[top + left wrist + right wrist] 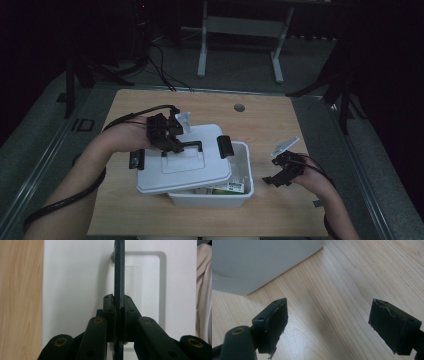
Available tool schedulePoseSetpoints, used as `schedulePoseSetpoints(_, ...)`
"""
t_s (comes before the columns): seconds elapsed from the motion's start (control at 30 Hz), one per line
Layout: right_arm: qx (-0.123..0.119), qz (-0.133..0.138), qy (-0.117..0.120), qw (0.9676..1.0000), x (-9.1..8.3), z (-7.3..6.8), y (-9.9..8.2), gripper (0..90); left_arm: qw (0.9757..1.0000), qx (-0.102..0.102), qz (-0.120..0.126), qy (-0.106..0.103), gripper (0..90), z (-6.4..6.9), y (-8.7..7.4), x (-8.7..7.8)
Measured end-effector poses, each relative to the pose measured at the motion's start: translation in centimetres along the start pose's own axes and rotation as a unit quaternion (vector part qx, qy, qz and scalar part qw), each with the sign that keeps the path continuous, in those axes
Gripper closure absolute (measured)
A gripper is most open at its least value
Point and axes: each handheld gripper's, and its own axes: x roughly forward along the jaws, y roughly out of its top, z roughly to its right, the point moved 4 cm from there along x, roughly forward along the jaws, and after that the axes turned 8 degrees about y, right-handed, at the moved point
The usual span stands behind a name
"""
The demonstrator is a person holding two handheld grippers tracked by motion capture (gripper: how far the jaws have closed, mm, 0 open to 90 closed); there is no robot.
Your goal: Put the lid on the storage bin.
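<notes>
On the wooden desk (150, 210) in front of me sits a white plastic storage box (240, 197), and its white lid (200, 172) lies skewed across the top, shifted toward my left so that the box's right and near parts stay uncovered. Through that gap I can see a green-and-white carton (231, 187) inside the box. The lid carries a black carry handle (186, 146) in its middle recess and black latch clips, one at its left end (136, 159) and one at its far right corner (224, 146).

My left tongs (175, 146) are closed on the carry handle. From the left gripper view I look straight along the two black jaws, pressed tight against the thin dark bar of the handle (119, 272), with the white lid (75, 290) behind it and a strip of desk (20, 300) at the left edge. A pale cloth-like surface shows at the right edge of that view; I cannot tell what it is.

My right tongs (276, 179) hang open just beside the box's right wall, low over the desk. In the right gripper view the two pads stand well apart with nothing between them, bare wood grain (332, 315) below and a corner of the white box (262, 262) at the upper left.
</notes>
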Motion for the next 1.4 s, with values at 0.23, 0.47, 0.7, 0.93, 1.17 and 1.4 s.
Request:
schedulePoseSetpoints(0.23, 0.0, 0.0, 0.001, 1.0, 0.1, 0.0, 0.0, 15.3, 0.9997, 0.024, -0.008, -0.004, 84.3, 0.6, 2.2, 0.9)
schedulePoseSetpoints(0.47, 0.002, 0.001, 0.001, 1.0, 0.1, 0.1, -0.1, 15.3, 0.9992, 0.037, -0.008, -0.012, 84.2, 1.1, 4.0, 2.2)
schedulePoseSetpoints(0.7, 0.002, 0.004, 0.001, 1.0, -0.1, 0.1, -0.3, 15.3, 0.9984, 0.053, 0.001, -0.019, 84.3, 1.6, 5.7, 3.2)
schedulePoseSetpoints(0.93, 0.001, 0.005, 0.004, 1.0, -0.1, 0.0, -0.3, 15.3, 0.998, 0.058, -0.005, -0.025, 84.2, 1.7, 6.2, 4.3)
schedulePoseSetpoints(1.17, 0.002, 0.004, 0.005, 1.0, 0.1, 0.1, -0.5, 15.3, 0.9976, 0.058, -0.012, -0.036, 84.2, 2.0, 5.9, 5.3)
schedulePoseSetpoints(1.4, 0.003, 0.004, 0.008, 1.0, 0.2, 0.0, -0.4, 15.3, 0.9973, 0.057, -0.014, -0.043, 84.2, 2.1, 5.9, 5.7)
